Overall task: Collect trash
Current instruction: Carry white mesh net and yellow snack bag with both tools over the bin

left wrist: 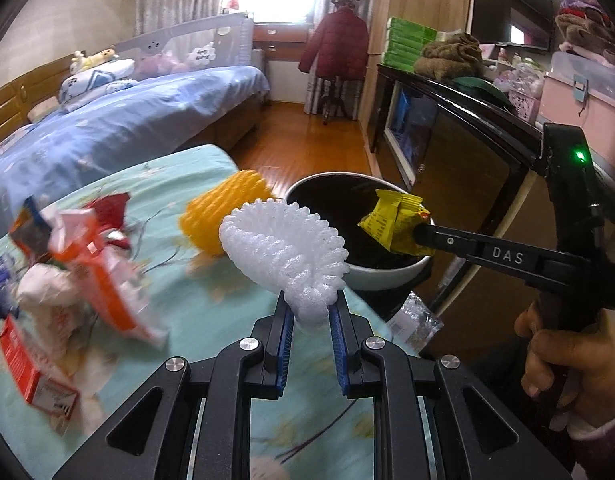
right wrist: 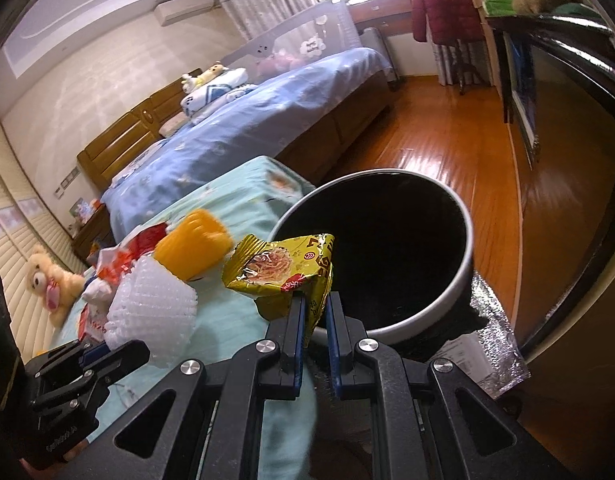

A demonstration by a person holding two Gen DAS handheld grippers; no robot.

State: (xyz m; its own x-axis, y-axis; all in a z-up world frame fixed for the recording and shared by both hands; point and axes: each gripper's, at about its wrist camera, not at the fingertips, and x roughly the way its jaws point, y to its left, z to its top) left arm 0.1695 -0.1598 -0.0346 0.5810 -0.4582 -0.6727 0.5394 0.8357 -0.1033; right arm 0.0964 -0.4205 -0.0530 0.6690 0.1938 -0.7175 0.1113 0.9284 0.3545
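My left gripper is shut on a white foam fruit net and holds it above the teal bedspread, left of the bin; it also shows in the right wrist view. My right gripper is shut on a yellow noodle snack wrapper and holds it over the near rim of the white trash bin with a black liner. In the left wrist view the wrapper hangs over the bin. A yellow foam net lies on the bedspread.
A pile of red, orange and white wrappers lies on the bedspread at left. A blue bed stands behind. A dark cabinet runs along the right. A silver bag lies on the wooden floor beside the bin.
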